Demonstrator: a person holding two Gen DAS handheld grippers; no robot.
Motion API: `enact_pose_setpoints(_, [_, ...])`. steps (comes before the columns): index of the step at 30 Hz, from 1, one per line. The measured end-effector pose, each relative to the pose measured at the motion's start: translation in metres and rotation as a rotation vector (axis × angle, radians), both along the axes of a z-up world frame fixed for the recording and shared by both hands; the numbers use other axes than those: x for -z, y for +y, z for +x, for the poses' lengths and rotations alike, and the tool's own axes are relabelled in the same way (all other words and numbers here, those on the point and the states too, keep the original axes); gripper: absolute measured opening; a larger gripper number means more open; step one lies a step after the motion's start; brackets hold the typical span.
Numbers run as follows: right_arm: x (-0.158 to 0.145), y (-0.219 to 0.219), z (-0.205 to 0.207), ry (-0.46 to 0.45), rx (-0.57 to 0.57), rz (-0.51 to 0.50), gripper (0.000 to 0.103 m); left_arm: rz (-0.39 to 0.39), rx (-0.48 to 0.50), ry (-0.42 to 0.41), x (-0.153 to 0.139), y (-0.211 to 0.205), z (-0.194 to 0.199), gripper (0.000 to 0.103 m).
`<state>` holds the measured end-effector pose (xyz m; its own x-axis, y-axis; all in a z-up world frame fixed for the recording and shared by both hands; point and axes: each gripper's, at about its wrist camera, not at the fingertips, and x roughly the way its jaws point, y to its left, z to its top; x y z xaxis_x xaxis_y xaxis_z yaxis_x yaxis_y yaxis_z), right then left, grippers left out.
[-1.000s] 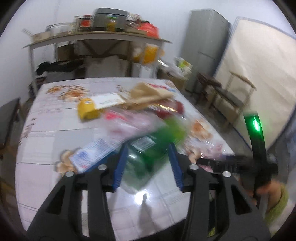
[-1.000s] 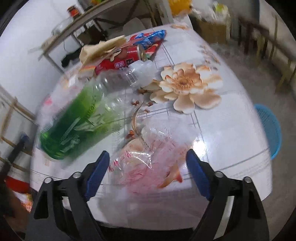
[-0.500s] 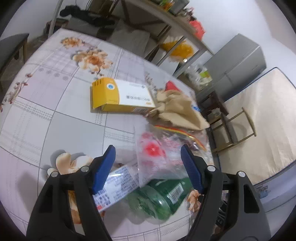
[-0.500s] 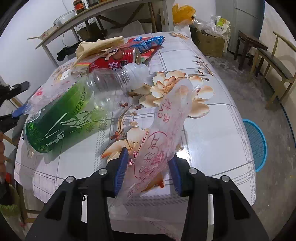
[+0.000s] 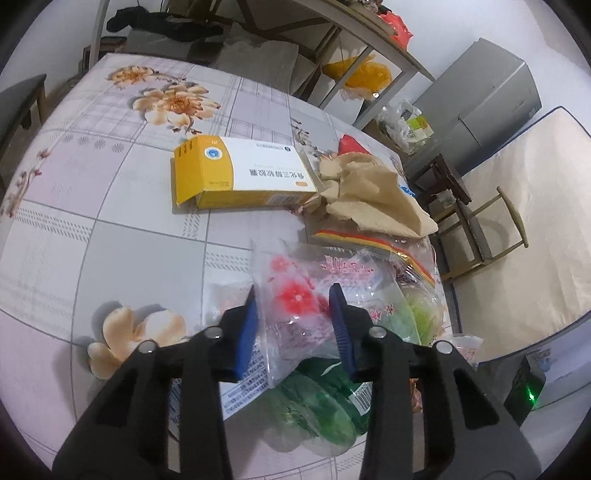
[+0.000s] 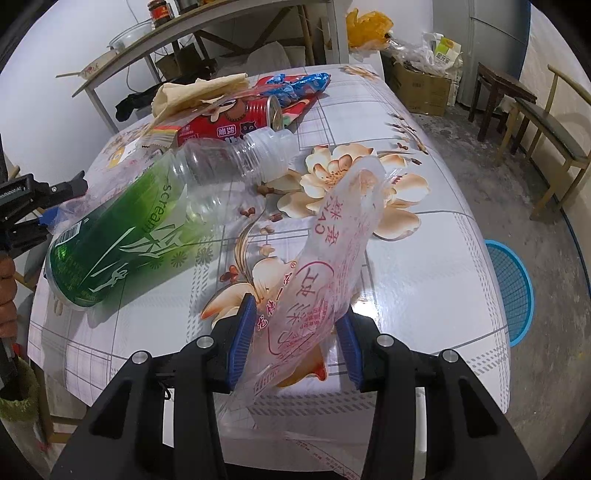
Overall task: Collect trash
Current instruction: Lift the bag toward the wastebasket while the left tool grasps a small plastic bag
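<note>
Left gripper closing around a clear plastic bag.

A: Left wrist cam looks steeply down over the table, close, its fingers at the frame's bottom.
B: Right wrist likewise, from another edge. Both share the green bottle; probably the same tan paper too.

White walls and a grey concrete floor are seen; a long shelf, wooden chairs and a grey cabinet are placed around.
</note>
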<state>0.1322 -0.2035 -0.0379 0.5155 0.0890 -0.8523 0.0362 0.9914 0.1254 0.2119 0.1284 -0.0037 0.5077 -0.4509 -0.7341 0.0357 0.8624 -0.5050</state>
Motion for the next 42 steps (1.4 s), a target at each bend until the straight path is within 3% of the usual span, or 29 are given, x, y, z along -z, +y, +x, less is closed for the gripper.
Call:
enact_pose_setpoints(9, [0.0, 0.001, 0.001, -0.002, -0.003, -0.001, 0.042, -0.031, -0.015, -0.024, -0.006, 0.004, -0.004, 0.016])
enact_pose_setpoints(16, [0.0, -0.007, 0.0, -0.001, 0.001, 0.027, 0.031, -0.052, -0.026, -0.052, -0.013, 0.011, -0.009, 0.008])
enact_pose_setpoints(19, [0.001, -0.014, -0.001, -0.001, 0.011, 0.06, 0.021, -0.069, -0.032, -0.07, -0.019, 0.014, -0.012, 0.007])
enact_pose_setpoints(22, [0.001, -0.018, -0.002, -0.004, 0.02, 0.072, 0.018, -0.066, -0.043, -0.105, -0.028, 0.017, -0.016, 0.006])
enact_pose_setpoints(32, [-0.005, -0.031, -0.007, -0.037, 0.043, 0.107, 0.016, -0.02, -0.067, -0.231, -0.067, 0.021, -0.035, 0.005])
enact_pose_setpoints(42, [-0.019, -0.043, -0.017, -0.083, 0.061, 0.148, 0.016, 0.024, -0.062, -0.296, -0.092, 0.016, -0.056, 0.004])
